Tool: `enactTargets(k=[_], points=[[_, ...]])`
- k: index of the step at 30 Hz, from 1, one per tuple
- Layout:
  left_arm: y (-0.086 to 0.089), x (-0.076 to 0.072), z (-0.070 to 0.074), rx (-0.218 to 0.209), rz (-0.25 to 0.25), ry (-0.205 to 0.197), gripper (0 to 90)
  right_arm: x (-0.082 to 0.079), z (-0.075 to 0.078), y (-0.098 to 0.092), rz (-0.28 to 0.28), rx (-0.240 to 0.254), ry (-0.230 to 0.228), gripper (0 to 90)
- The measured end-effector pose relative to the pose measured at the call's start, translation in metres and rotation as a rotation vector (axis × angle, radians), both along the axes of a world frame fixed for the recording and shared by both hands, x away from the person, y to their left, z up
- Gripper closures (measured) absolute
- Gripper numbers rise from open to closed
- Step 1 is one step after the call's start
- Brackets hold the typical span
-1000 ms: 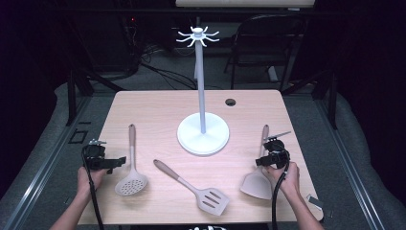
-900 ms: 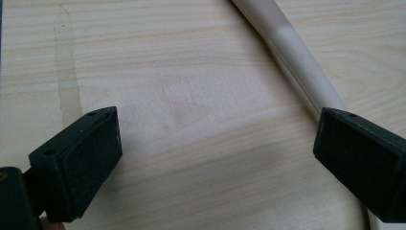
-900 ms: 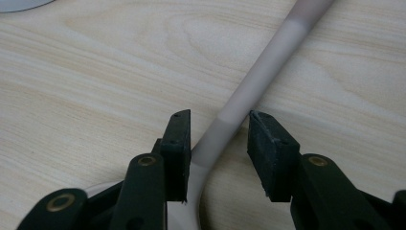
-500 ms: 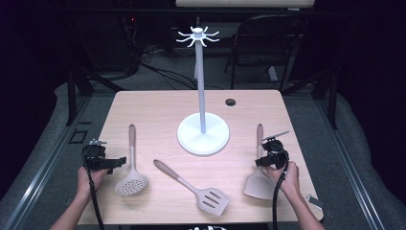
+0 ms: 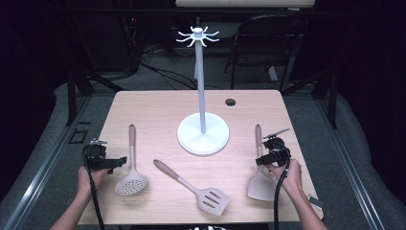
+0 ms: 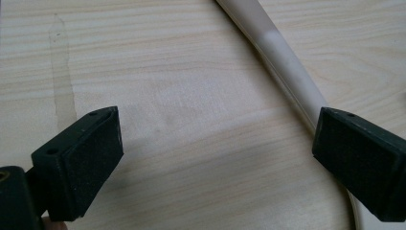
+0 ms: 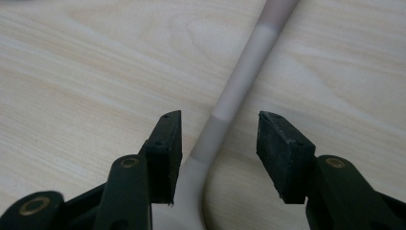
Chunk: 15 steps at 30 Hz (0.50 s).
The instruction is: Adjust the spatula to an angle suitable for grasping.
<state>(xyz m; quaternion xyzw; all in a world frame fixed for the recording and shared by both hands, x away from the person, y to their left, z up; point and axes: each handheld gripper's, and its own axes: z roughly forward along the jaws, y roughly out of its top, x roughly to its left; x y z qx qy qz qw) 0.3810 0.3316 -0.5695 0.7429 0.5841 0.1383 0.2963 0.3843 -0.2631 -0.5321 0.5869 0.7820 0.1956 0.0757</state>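
Nearest the person, three utensils lay flat on the worktop (image 5: pixel 158 110), handles pointing away toward the far edge, so that each could be taken at the neck from the near side.

At the right, the right gripper (image 5: pixel 273 155) sat low over the solid turner (image 5: pixel 261 179), above the point where the blade narrows into the handle. In the right gripper view its jaws stood partly apart on either side of the turner's neck (image 7: pixel 210 139), with wood showing between the pads and the stem, so nothing was clamped. The jaws had just been opening, and the turner lay between them untouched. Judging by that, the gripper was lined up for a grasp at the neck, perhaps after a first try that did not sit well. Over the last second the turner's handle had swung a little toward the stand while the blade stayed near the hand.

At the left, the left gripper (image 5: pixel 103 160) rested beside the skimmer (image 5: pixel 130 182). The left gripper view showed its jaws spread wide over bare wood, with the skimmer's handle (image 6: pixel 282 57) running past the right pad and not held. It seemed to be waiting its turn.

Between the two lay the slotted turner (image 5: pixel 210 199), angled across the middle and well apart from both grippers.

Farther off stood the white hook stand (image 5: pixel 202 134), its round base on the worktop and its ring of hooks (image 5: pixel 197 36) empty at the top. That was probably where the utensils were to hang, which would explain gripping near the blade and leaving the handle end free.
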Motion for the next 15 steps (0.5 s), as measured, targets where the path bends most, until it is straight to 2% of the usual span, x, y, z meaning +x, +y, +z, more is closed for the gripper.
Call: enactTargets(k=[7, 10, 15], points=[[0.002, 0.0, -0.001, 0.0, 0.006, 0.001, 3.4, 0.014, 0.0, 0.002, -0.016, -0.025, 0.006, 60.0], [0.002, -0.001, -0.001, -0.002, 0.007, 0.001, 3.5, 0.019, -0.001, 0.003, -0.01, -0.04, 0.028, 61.6], [0.002, 0.0, -0.001, -0.001, 0.004, 0.002, 3.5, 0.024, -0.005, 0.009, -0.017, -0.058, 0.04, 64.4]])
